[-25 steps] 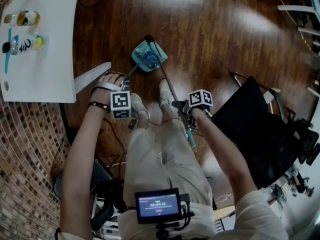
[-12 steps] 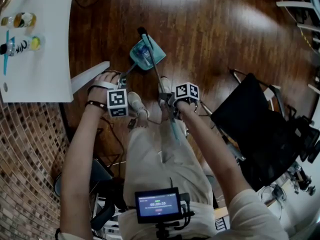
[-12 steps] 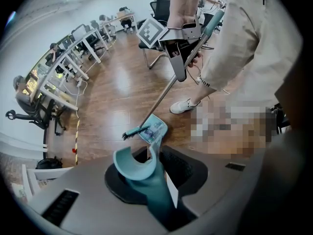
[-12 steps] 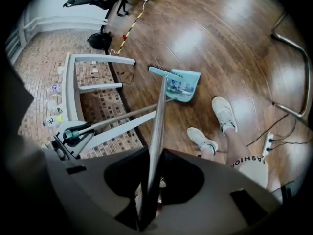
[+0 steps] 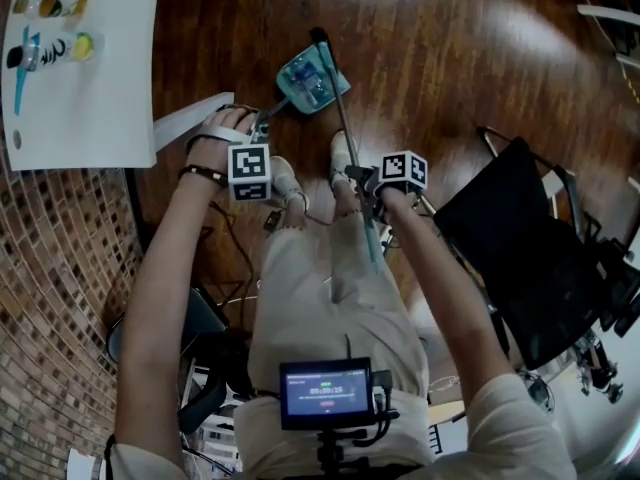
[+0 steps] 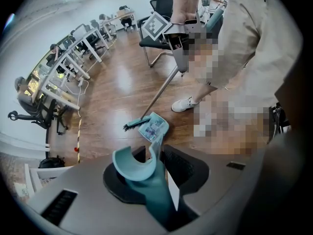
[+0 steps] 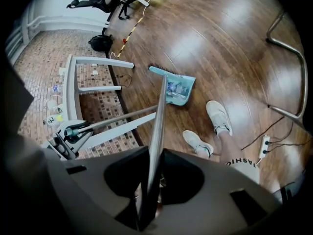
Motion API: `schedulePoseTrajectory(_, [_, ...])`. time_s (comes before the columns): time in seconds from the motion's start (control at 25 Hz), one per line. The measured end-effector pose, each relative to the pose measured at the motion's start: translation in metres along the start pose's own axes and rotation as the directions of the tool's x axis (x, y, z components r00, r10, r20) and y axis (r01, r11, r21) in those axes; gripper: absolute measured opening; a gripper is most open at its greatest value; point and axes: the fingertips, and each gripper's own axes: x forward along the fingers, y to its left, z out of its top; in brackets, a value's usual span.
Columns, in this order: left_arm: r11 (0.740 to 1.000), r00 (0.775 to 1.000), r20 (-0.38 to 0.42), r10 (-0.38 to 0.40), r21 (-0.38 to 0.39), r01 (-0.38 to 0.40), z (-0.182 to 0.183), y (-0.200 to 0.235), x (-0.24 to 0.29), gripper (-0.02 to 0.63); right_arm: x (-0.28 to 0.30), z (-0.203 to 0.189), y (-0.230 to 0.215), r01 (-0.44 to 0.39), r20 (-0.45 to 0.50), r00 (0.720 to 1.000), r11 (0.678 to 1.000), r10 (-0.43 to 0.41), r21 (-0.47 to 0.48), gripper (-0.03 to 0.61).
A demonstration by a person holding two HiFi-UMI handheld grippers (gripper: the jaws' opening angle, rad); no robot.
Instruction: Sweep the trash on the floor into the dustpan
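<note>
A teal dustpan (image 5: 305, 88) lies on the wooden floor with a crumpled clear plastic bottle (image 6: 152, 129) in it. Its long handle (image 6: 149, 180) runs up between the jaws of my left gripper (image 5: 255, 130), which points straight down. These jaws are opening while the handle still sits in them. The broom head (image 5: 322, 38) rests at the pan's far edge. The broom's metal handle (image 7: 157, 131) passes through my right gripper (image 5: 362, 186), which is shut on it and tilted down.
A white table (image 5: 100, 98) with bottles (image 5: 50, 3) stands at the left beside a brick wall. A black chair (image 5: 520, 258) is at the right. The person's two shoes (image 5: 285, 183) are planted just behind the dustpan. Cables and a power strip (image 7: 264, 146) lie near the feet.
My right gripper has dipped a little with the broom handle. The broom head stays at the dustpan's far edge. The left gripper and the dustpan keep their place.
</note>
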Motion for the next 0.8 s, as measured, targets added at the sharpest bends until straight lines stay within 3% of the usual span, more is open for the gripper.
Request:
schedulePoseTrajectory(0.4, [1.000, 1.000, -0.012, 0.023, -0.015, -0.023, 0.000, 0.001, 0.000, 0.137, -0.016, -0.002, 0.000, -0.009, 0.047, 0.999, 1.000, 0.009, -0.012, 0.098])
schedulePoseTrajectory(0.56, [0.994, 0.998, -0.011, 0.054, -0.091, -0.055, -0.002, 0.006, -0.001, 0.186, -0.028, 0.004, -0.003, -0.026, 0.085, 0.996, 1.000, 0.027, -0.015, 0.098])
schedulePoseTrajectory(0.68, [0.983, 0.997, -0.041, 0.069, -0.169, -0.075, -0.010, 0.009, -0.001, 0.290, -0.037, 0.012, -0.005, -0.038, 0.115, 0.993, 0.999, 0.039, -0.012, 0.098])
schedulePoseTrajectory(0.8, [0.962, 0.995, -0.053, 0.081, -0.256, -0.092, -0.018, 0.003, -0.008, 0.310, -0.047, 0.015, -0.011, -0.053, 0.139, 0.989, 0.999, 0.052, 0.001, 0.098])
